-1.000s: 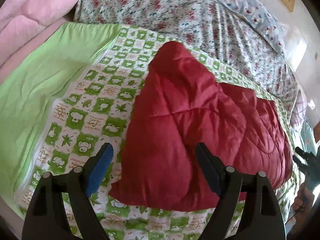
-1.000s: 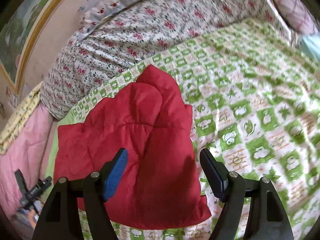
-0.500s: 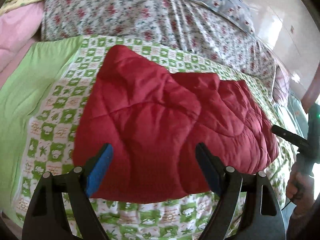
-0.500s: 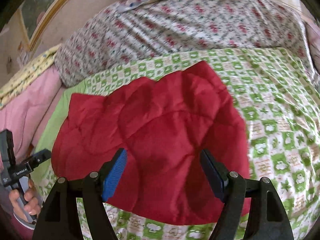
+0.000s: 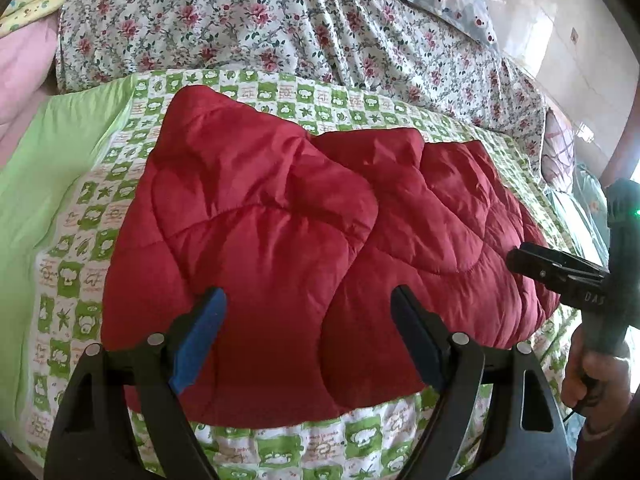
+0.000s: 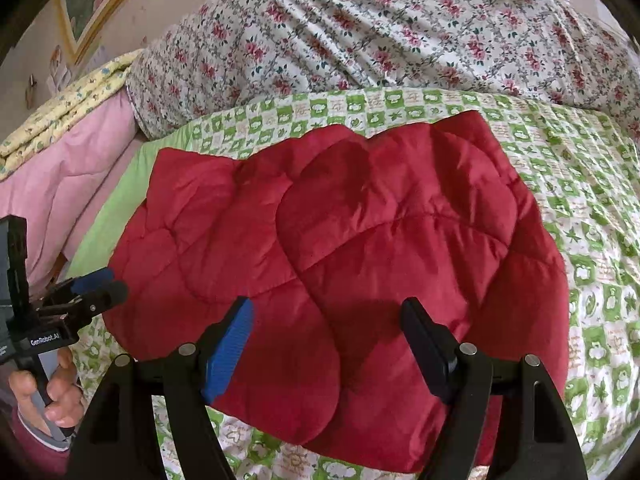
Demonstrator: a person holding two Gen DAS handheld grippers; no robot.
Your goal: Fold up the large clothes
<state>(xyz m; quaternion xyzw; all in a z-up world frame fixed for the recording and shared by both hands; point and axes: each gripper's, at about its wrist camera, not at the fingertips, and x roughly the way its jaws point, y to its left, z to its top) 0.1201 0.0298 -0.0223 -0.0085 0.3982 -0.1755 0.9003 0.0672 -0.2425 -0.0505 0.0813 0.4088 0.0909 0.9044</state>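
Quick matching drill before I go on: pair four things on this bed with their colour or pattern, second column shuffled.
Things:
1. quilted jacket
2. bedsheet under the jacket
3. big quilt behind the jacket
4. folded bedding at the far left of the right wrist view

Colour or pattern:
A. pink
B. white with small red flowers
C. plain dark red
D. green and white checks with cartoon prints

Pairs: 1-C, 2-D, 3-B, 4-A

A home bedroom: a bed under a green-and-white checked cotton sheet (image 5: 100, 216), a bulky floral-print quilt (image 6: 400, 40) behind it, a gilt-framed picture (image 6: 86, 4) on the wall above.
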